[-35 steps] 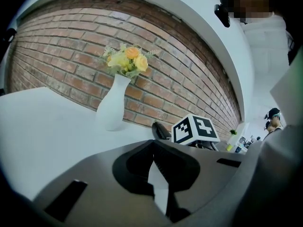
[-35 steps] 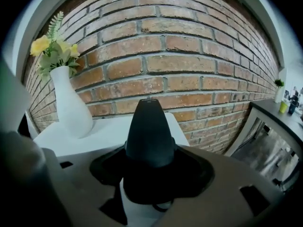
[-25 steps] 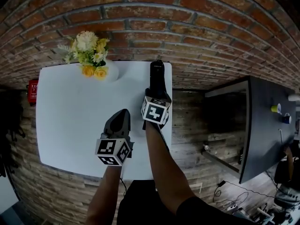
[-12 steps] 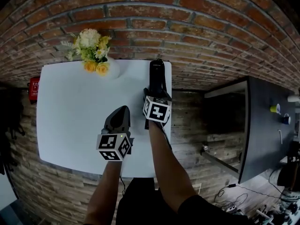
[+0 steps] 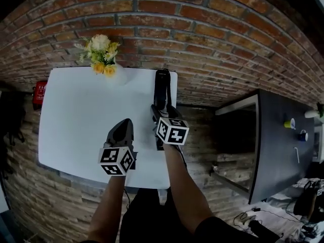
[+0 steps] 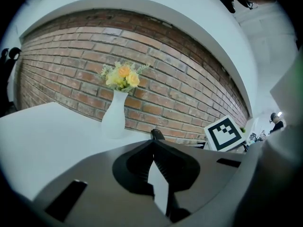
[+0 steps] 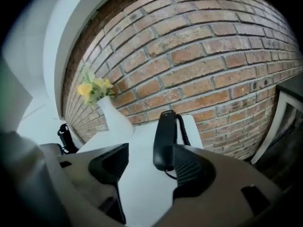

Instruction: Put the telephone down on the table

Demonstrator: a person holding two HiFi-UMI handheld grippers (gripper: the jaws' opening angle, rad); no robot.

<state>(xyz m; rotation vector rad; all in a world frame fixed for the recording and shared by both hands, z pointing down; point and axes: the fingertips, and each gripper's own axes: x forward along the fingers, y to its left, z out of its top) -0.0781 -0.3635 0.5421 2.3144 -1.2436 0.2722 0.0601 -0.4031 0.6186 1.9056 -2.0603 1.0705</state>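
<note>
The black telephone handset lies flat along the right edge of the white table, its coiled cord trailing off the far edge. My right gripper hovers just behind its near end. Its jaws have just been opening and stand wide apart. In the right gripper view the handset lies ahead of the right gripper, near the right jaw, with no pad pressing on it. My left gripper floats over the table's middle front, shut and holding nothing; in the left gripper view its tips meet.
A white vase of yellow and white flowers stands at the table's back edge against the brick wall. A red object sits beyond the table's left side. A dark desk stands to the right across wooden floor.
My right gripper has drawn back and lifted off the handset, which stays on the table. The left gripper has shifted slightly and stays shut.
</note>
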